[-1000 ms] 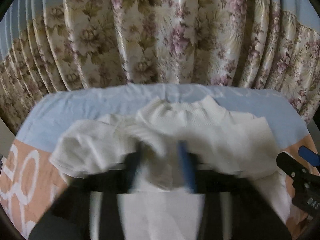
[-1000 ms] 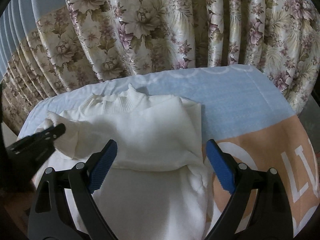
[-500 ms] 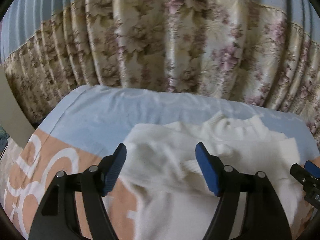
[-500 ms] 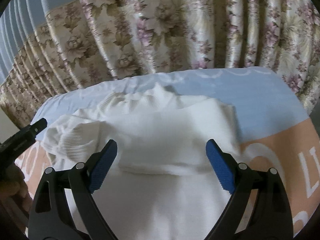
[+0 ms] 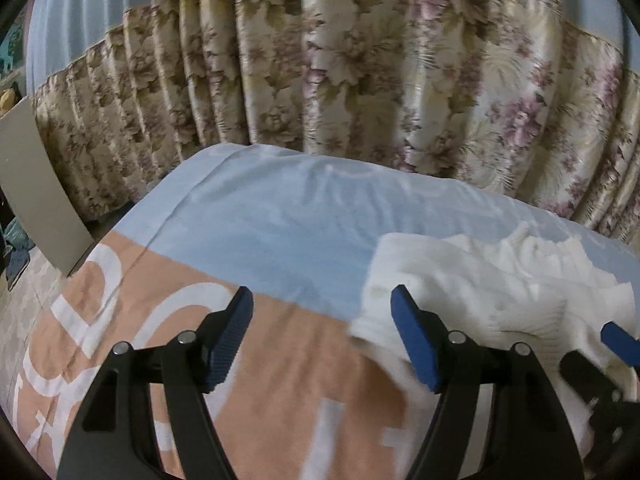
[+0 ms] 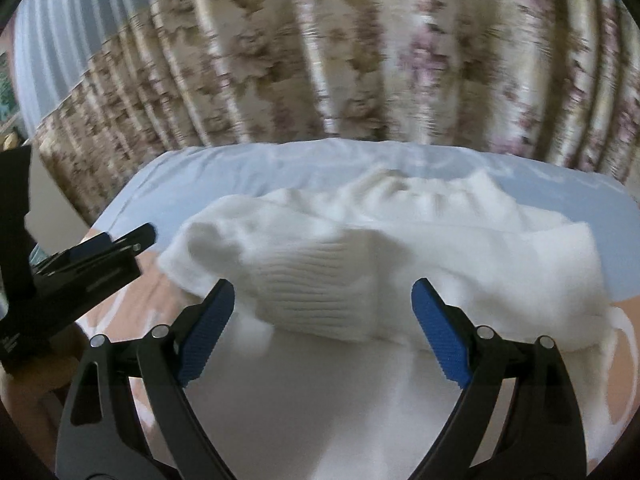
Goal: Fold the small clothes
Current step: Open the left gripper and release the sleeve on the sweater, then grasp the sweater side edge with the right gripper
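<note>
A white knit sweater [image 6: 400, 256] lies on the bed, both sleeves folded across its chest and its ribbed collar toward the curtain. The ribbed cuff [image 6: 320, 292] of one sleeve lies just beyond my right gripper [image 6: 323, 332], which hangs open over the sweater's body with nothing between its blue pads. My left gripper [image 5: 320, 336] is open too, over bare sheet off the sweater's left edge [image 5: 460, 276]; its right finger [image 5: 416, 344] overlaps the sweater's edge in view. Each gripper shows at the edge of the other's view: left gripper [image 6: 80, 256], right gripper [image 5: 616, 340].
The bed sheet [image 5: 280, 224] is light blue at the far end and peach with white letters nearer me. A flowered curtain [image 5: 360, 80] hangs right behind the bed. A grey board [image 5: 36, 184] leans at the left, beside the bed's corner.
The left gripper let go of the folded sleeve, opened, and swung left off the sweater onto bare sheet. The right gripper, open throughout, also shifted left, from the sweater's right edge toward its middle.
</note>
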`<action>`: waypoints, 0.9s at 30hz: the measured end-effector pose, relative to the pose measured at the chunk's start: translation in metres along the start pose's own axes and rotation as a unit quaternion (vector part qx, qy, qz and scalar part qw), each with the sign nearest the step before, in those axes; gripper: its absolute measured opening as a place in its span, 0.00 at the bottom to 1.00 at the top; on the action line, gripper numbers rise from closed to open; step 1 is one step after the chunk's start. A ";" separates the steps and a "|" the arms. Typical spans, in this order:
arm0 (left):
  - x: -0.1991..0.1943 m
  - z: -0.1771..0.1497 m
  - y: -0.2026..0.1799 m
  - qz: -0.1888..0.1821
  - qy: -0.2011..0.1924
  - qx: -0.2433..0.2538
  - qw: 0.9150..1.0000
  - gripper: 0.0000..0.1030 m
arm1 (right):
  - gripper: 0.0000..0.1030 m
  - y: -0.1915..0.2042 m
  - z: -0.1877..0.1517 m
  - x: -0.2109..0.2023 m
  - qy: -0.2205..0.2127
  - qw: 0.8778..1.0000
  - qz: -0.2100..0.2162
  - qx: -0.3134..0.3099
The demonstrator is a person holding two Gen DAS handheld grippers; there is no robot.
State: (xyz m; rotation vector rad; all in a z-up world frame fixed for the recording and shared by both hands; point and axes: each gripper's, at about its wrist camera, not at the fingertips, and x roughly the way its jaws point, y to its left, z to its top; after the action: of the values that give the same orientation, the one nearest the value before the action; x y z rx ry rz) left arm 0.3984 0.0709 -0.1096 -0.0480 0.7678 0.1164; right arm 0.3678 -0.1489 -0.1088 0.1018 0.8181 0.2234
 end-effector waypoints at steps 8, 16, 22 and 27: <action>0.001 -0.001 0.024 -0.003 -0.003 -0.008 1.000 0.70 | 0.87 0.030 0.002 0.041 0.030 0.999 -0.015 -0.020; 0.006 -0.003 0.021 -0.010 -0.003 -0.006 1.000 0.70 | 0.88 -0.045 0.009 0.029 -0.005 0.969 -0.231 0.082; 0.002 -0.004 0.011 -0.016 -0.004 0.002 1.000 0.70 | 0.90 -0.091 0.006 -0.002 -0.035 0.937 -0.330 0.107; 0.000 -0.003 -0.003 -0.023 -0.003 0.004 1.000 0.70 | 0.91 -0.134 -0.001 -0.018 -0.048 0.953 -0.256 0.153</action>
State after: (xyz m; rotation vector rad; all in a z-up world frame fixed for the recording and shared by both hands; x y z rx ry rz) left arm 0.3964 0.0679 -0.1117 -0.0578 0.7607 0.0695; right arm 0.3764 -0.2834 -0.1199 0.1870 0.7500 -0.3976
